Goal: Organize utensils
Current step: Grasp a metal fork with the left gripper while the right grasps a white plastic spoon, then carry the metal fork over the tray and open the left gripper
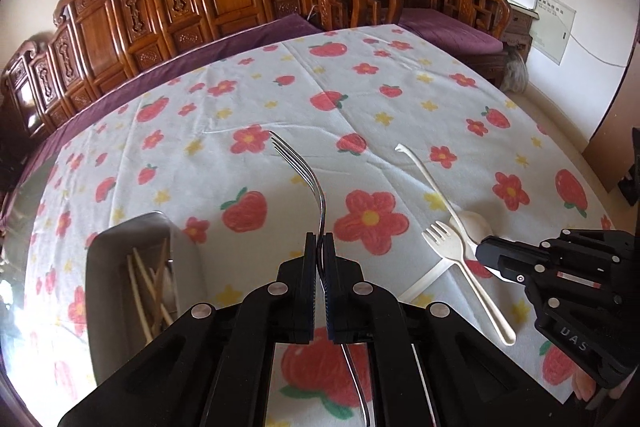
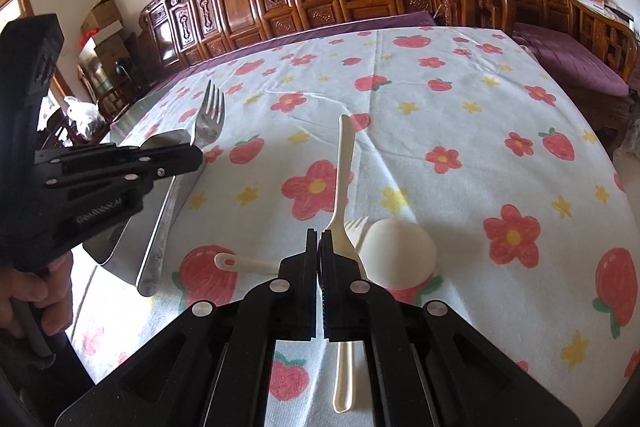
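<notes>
room: carved wooden benches with purple cushions stand behind a table [image 1: 400,75] covered by a white cloth printed with red flowers and strawberries.

left tongs: your left gripper [image 1: 319,247] is clamped on the handle of a metal fork [image 1: 304,171]; its tines point up and away, clear of the cloth, and the handle's tail runs back between the arms.

right tongs: your right gripper [image 2: 319,247] has its fingers together, and i judge nothing is pinched; it hovers low over the white plastic pieces by the near edge.

tray: a metal tray [image 1: 120,267] sits near the left edge, just left of the held fork, with pale chopsticks [image 1: 148,287] lying inside.

loose pieces: a white spoon [image 2: 396,251], a white fork [image 1: 452,251] and a second long-handled white utensil [image 2: 344,163] lie crossed and touching, well apart from the tray.

risk, fork: the grip is narrow and on a curved, smooth handle, so the fork may pivot or slide out if you swing quickly towards the tray.

risk, tray: lower it tines first and they may catch the tray wall or knock the chopsticks askew; a drop from height may bounce it out.

risk, pile: the plastic pieces overlap, so closing on one will probably drag or flick its neighbours, perhaps off the near edge.

risk, cloth: it is creased and loose; fingertips scraping it could bunch it and shift everything.

risk, hands: both grippers work close together, so you could bump them when crossing.
</notes>
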`<state>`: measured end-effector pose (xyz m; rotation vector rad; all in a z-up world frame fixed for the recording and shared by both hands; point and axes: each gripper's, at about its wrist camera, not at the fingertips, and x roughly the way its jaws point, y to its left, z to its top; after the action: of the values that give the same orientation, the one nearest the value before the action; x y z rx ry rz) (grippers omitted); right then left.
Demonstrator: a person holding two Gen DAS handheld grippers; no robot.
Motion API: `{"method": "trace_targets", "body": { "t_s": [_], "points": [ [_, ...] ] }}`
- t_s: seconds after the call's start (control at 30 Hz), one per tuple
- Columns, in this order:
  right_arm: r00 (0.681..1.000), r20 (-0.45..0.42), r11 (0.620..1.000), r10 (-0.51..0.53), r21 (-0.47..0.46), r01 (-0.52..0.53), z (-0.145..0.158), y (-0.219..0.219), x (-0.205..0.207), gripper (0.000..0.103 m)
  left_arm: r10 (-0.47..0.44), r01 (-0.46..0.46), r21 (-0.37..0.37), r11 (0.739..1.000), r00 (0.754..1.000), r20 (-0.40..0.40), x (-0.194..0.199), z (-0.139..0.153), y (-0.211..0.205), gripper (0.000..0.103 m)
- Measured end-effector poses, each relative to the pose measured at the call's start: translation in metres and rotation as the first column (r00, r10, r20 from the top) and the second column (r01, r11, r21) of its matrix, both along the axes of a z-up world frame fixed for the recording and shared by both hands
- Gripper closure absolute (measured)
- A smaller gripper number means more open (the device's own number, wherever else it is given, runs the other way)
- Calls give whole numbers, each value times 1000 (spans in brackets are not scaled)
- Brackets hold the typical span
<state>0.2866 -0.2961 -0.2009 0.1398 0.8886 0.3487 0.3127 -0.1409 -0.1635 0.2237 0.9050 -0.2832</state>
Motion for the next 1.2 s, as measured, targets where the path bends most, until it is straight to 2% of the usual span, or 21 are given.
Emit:
{"method": "trace_targets", "body": {
  "t_s": [0.33,0.67,1.03,1.2],
  "points": [
    [996,30,997,79,-9,-78,11,30,-10,100,7,-7,-2,1000,999,33,-20,22,36,101],
    [987,32,987,160,-22,-159,14,61,-22,100,25,-24,-24,999,998,53,-26,31,81,101],
    [982,20,981,186,-51,-185,8,75,-25,100,104,-101,-47,994,993,61,-15,14,139,101],
    [982,5,980,187,-67,-187,2,76,-23,100,140,-138,-54,989,989,41,-8,-4,157,101]
  ]
}}
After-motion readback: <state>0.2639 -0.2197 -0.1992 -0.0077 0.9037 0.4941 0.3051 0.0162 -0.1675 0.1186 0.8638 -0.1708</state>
